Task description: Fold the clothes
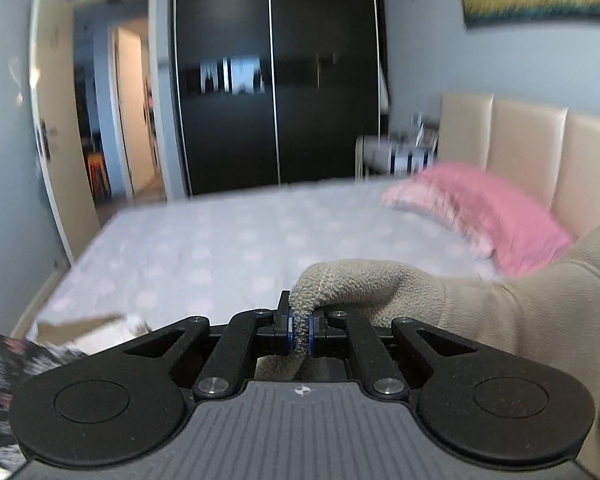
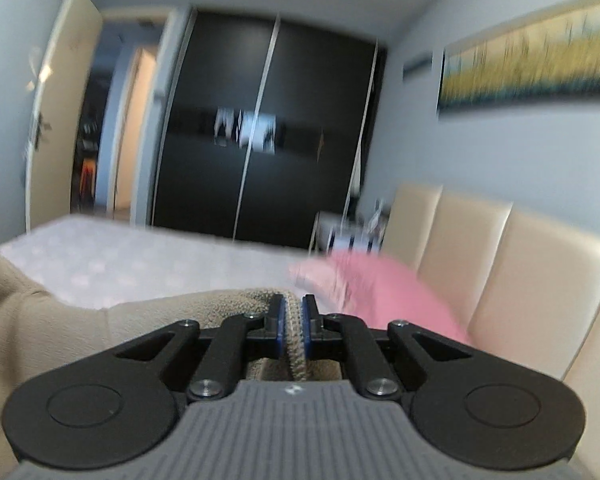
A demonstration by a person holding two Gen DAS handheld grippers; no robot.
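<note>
A beige fleece garment (image 1: 500, 312) is held up above the bed (image 1: 220, 248), stretched between the two tools. One edge of it is pinched in the left gripper (image 1: 300, 326), whose blue-padded jaws are closed tight on the fabric; another edge (image 2: 294, 320) is clamped the same way in the right gripper (image 2: 294, 322). A pink pillow (image 1: 488, 208) is seen lying against the cream padded headboard (image 1: 540, 152). A black wardrobe (image 1: 276, 76) is seen beyond the bed, and a patterned dark cloth (image 1: 4, 368) at the lower left.
</note>
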